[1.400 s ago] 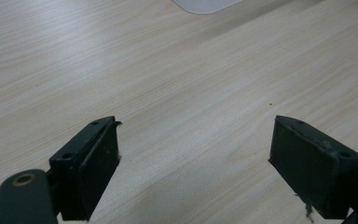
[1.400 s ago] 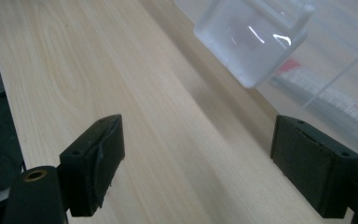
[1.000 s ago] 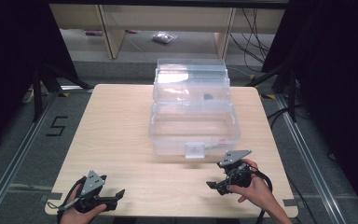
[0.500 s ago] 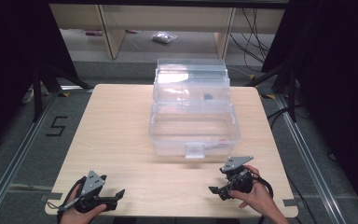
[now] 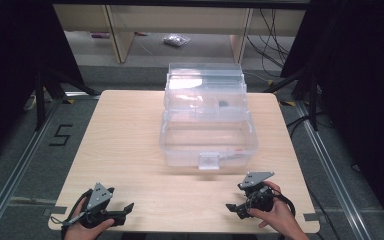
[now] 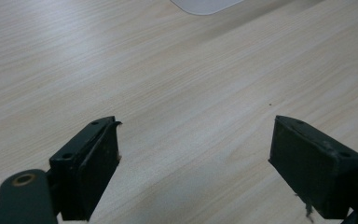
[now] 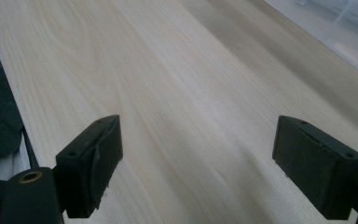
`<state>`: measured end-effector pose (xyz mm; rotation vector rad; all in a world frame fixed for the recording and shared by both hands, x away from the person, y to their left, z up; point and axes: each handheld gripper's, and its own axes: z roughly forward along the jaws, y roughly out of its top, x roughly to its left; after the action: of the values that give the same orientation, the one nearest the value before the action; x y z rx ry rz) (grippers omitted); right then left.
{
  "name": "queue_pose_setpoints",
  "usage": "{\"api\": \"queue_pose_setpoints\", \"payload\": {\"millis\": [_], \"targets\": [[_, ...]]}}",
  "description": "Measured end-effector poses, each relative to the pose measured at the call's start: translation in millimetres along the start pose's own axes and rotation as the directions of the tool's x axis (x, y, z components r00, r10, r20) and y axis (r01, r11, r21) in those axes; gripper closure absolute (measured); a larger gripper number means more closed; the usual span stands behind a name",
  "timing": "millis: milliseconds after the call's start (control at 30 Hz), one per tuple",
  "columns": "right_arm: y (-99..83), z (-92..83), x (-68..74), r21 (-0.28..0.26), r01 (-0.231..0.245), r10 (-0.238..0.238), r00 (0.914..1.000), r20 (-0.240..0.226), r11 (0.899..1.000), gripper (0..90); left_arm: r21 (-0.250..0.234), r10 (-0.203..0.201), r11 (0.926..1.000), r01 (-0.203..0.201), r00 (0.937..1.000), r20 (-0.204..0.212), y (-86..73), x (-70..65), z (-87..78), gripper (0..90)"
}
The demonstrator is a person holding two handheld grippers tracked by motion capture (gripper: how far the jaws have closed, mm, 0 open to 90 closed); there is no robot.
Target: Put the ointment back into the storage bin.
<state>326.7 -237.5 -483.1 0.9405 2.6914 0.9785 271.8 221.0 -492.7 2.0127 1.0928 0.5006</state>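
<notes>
Resting near the bench's front edge, the left gripper at 7 o'clock and the right gripper at 5 o'clock are both released, holding nothing. Clear plastic box sits at centre, latch apparently closed; handling looks unstarted.

box: clear plastic storage box with tiered trays | state: lid thrown back, upper trays stepped toward the far side; front latch hanging at the near wall | contents: small dark item in an upper tray | place: upright on the desk, right of centre; well apart from both tongs
</notes>
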Motion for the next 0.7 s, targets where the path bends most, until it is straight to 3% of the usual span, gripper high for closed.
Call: {"api": "queue_pose_setpoints", "payload": {"millis": [67,100,133,233,267,300,433,500,567,600,633,667,700], "targets": [[-2.3,1.1,-0.6,-0.026,0.023,-0.023,0.9997,0.005,0.999,16.8,0.014,0.021,0.9997,-0.021,0.9998,0.002,0.0,1.7,-0.8,15.1],[-2.7,-0.1,-0.1,-0.023,0.010,-0.010,0.9999,-0.003,1.000,16.8,0.015,0.021,0.9997,-0.021,0.9998,0.002,0.0,1.7,-0.9,15.1],[-3.8,0.4,-0.9,-0.026,0.027,-0.027,0.9996,0.002,0.999,16.8,0.011,0.013,0.9999,-0.013,0.9999,0.000,0.1,1.0,-0.7,15.1],[-6.2,-1.3,-0.5,-0.019,0.021,-0.021,0.9997,-0.006,1.000,16.8,0.004,0.008,1.0000,-0.008,1.0000,-0.002,-0.2,0.4,0.1,15.1],[-7.0,-3.9,1.5,0.000,-0.010,0.010,0.9999,0.009,1.000,16.8,-0.005,-0.006,1.0000,0.006,1.0000,-0.001,-0.2,-0.8,0.6,15.1],[-7.7,-2.9,0.3,-0.016,0.015,-0.015,0.9999,-0.008,1.000,16.7,0.000,0.001,1.0000,-0.001,1.0000,-0.002,-0.1,-0.3,0.1,15.1],[-11.6,-5.1,2.8,-0.015,-0.014,0.014,0.9998,0.015,1.000,16.6,-0.002,-0.005,1.0000,0.005,1.0000,0.000,-0.2,-0.2,0.6,15.1],[-13.4,-5.1,2.1,-0.032,0.006,-0.005,0.9998,0.018,0.999,16.6,-0.003,-0.006,1.0000,0.006,1.0000,0.001,-0.2,-0.4,0.7,15.1],[-14.7,-7.6,3.2,-0.009,-0.022,0.022,0.9996,0.019,1.000,16.6,-0.001,-0.004,1.0000,0.004,1.0000,0.001,-0.3,-0.1,0.8,15.1],[-15.8,-7.6,3.0,-0.014,-0.011,0.011,0.9998,0.014,1.000,16.6,0.001,-0.004,1.0000,0.004,1.0000,0.003,-0.2,0.1,0.9,15.1],[-16.7,-7.2,3.6,-0.022,-0.010,0.011,0.9998,0.018,1.000,16.6,0.016,0.020,0.9997,-0.020,0.9998,0.001,-0.3,2.1,0.1,15.1],[-17.9,-6.5,3.6,-0.021,-0.006,0.007,0.9995,0.030,1.000,16.6,0.001,-0.005,1.0000,0.005,1.0000,0.003,-0.2,0.2,0.9,15.1],[-18.0,-8.6,4.9,-0.002,-0.017,0.017,0.9998,0.013,1.000,16.6,0.000,-0.004,1.0000,0.004,1.0000,0.004,-0.2,0.1,0.8,15.1]]}}
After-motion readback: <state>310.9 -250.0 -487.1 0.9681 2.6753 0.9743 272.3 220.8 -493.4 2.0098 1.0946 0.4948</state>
